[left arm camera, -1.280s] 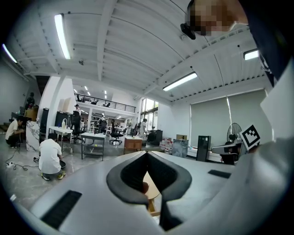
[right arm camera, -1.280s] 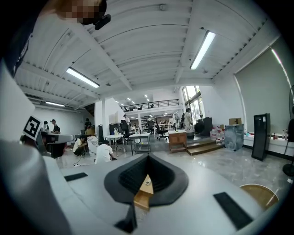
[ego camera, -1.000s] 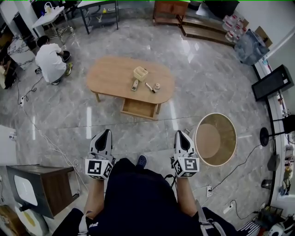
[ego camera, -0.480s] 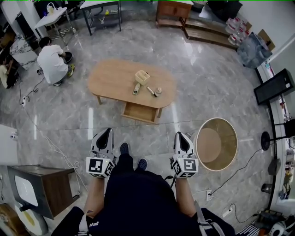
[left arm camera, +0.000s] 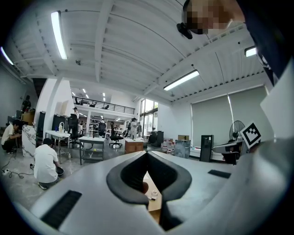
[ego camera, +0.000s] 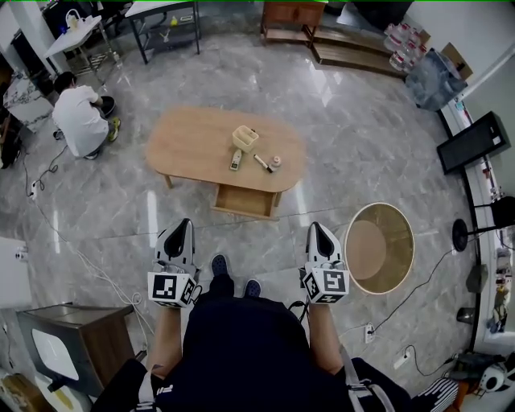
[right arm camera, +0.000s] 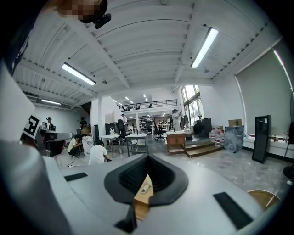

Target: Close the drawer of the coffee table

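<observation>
Grey glossy marble floor (ego camera: 362,153) thruout. Round wood tub table (ego camera: 366,245) just R of right gripper (ego camera: 315,226). Dark wood cabinet (ego camera: 96,342) L of left gripper (ego camera: 184,223), nearer the person. Far ahead: wood steps (ego camera: 354,50), metal-leg desks (ego camera: 161,12). Black screen (ego camera: 473,142) far R. White beamed ceiling (right arm camera: 151,41) w/ strip lights (right arm camera: 204,46); roller blinds (left arm camera: 211,119) down.

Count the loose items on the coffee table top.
4: a small basket near the middle, a remote in front of it, a slim stick right of that, a small round object beside it. None look hidden.
</observation>
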The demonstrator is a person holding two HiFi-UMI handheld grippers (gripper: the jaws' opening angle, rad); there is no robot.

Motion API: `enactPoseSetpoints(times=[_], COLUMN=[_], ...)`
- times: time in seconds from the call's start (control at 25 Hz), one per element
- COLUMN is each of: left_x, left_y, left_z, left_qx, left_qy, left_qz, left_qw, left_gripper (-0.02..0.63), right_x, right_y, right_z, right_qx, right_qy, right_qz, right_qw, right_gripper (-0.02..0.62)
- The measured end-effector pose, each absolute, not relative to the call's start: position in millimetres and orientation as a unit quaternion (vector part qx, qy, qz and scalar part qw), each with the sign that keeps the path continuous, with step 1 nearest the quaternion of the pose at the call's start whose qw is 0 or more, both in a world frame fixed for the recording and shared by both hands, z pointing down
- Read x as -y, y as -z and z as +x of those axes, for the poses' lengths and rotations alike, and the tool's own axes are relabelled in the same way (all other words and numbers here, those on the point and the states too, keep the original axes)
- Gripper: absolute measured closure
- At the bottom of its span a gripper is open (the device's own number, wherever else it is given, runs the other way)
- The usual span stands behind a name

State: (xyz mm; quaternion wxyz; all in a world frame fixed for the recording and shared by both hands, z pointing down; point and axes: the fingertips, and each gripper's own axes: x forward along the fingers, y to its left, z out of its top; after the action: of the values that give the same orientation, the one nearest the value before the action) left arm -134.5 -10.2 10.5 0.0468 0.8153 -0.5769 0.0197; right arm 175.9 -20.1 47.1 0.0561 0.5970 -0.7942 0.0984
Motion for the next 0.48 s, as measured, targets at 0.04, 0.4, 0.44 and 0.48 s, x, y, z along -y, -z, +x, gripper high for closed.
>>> enactPoseSetpoints(times=[0.04,0.4,0.44,0.48], left_x=[18.2,72.1,76.8,81.4], left_y=[-10.9,-18.6,-21.6,-25.1], left_z=[-138.4,-167.3,-169.7,-171.9], left_qx=[0.573,0.521,0.515,0.510], left_qy=[-0.020,-0.019,-0.021,-0.024], left_qz=[0.818,0.852,0.855,0.858], left_qw=[0.047,0.052,0.054,0.057], left_gripper=[0.580,0.580,0.581,0.581], right_x=[25.7,56.9,57.5,57.8], right_y=[-46.0,-43.4,-42.9,-42.6], right_z=[171.9,138.0,135.5,133.0], right_qx=[0.791,0.757,0.753,0.750], right_qy=[-0.098,-0.100,-0.101,-0.102], right_qz=[0.601,0.644,0.649,0.652], right_qw=[0.055,0.046,0.044,0.042], right_gripper=[0.571,0.571,0.571,0.571])
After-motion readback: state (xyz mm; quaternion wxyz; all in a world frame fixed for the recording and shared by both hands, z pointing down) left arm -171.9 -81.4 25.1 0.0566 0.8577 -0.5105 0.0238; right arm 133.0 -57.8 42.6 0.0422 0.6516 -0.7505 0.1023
